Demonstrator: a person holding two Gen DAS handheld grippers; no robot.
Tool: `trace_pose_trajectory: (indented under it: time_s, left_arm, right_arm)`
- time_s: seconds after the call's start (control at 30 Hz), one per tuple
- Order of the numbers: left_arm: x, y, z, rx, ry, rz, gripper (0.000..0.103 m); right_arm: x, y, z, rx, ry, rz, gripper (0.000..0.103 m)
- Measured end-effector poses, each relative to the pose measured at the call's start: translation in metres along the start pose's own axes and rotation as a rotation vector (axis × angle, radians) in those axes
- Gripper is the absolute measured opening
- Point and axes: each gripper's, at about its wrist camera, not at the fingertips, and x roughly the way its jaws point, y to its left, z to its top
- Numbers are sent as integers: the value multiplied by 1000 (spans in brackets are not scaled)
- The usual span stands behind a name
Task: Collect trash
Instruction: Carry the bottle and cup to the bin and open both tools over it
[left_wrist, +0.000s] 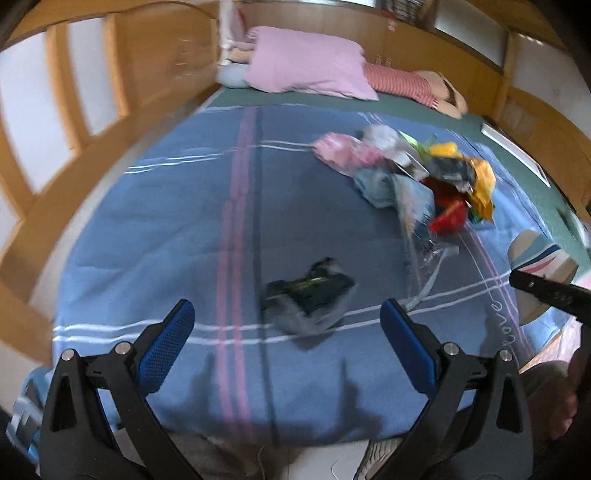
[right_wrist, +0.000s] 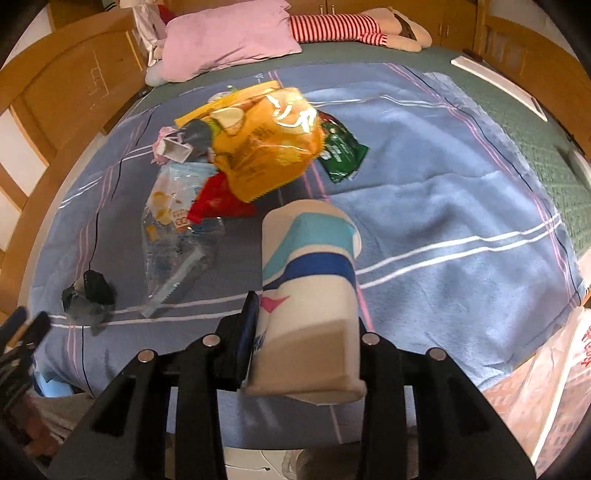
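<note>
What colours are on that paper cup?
Cream paper cup with teal and blue bands, pink mark; right wrist view.

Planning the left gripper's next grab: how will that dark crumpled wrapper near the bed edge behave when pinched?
The dark crumpled wrapper looks like thin film, so probably very light and floppy, collapsing between the pads. It may slide on the blue blanket rather than roll. The left gripper is open wide enough to straddle it.

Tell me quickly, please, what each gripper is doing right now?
Left gripper: open, empty, above the dark wrapper on the blanket.
Right gripper: closed on the paper cup.
</note>
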Motion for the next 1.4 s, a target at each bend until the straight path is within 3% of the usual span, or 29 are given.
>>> trace_pose_trajectory:
  time_s: [0.17, 0.2, 0.23, 0.33, 0.5, 0.67, 0.77, 1.0, 1.17, 1.4]
  left_arm:
    - [49, -13, 4, 9, 51, -50, 100]
    - [58, -14, 4, 4, 66, -58, 92]
    - [65, -14, 3, -5, 80, -62, 73]
    - [69, -12, 5, -10, 82, -67, 55]
    - [46, -14, 11, -5, 36, -44, 49]
    - [-6, -40, 20, 46, -43, -110, 49]
    - [-39, -78, 29, 120, -106, -177, 50]
    - [-104, -209, 28, 324, -206, -448, 50]
    - [-123, -315, -3, 469, -171, -618, 50]
    - [-125, -421, -57, 639, -91, -717, 51]
  right_arm:
    - [-2, -15, 2, 43, -13, 11, 36]
    - [-1, -17, 3, 48, -15, 10, 36]
    - [-2, -18, 3, 53, -18, 9, 36]
    - [-5, -25, 6, 72, -29, 14, 36]
    - [-20, -30, 8, 82, -69, 22, 36]
    - [-61, -42, 1, 109, -151, 15, 36]
    - [-92, -62, -8, 152, -199, -3, 36]
    - [-184, -138, -58, 280, -322, -150, 37]
    - [-234, -197, -106, 389, -360, -294, 37]
    - [-265, -244, -154, 509, -382, -392, 37]
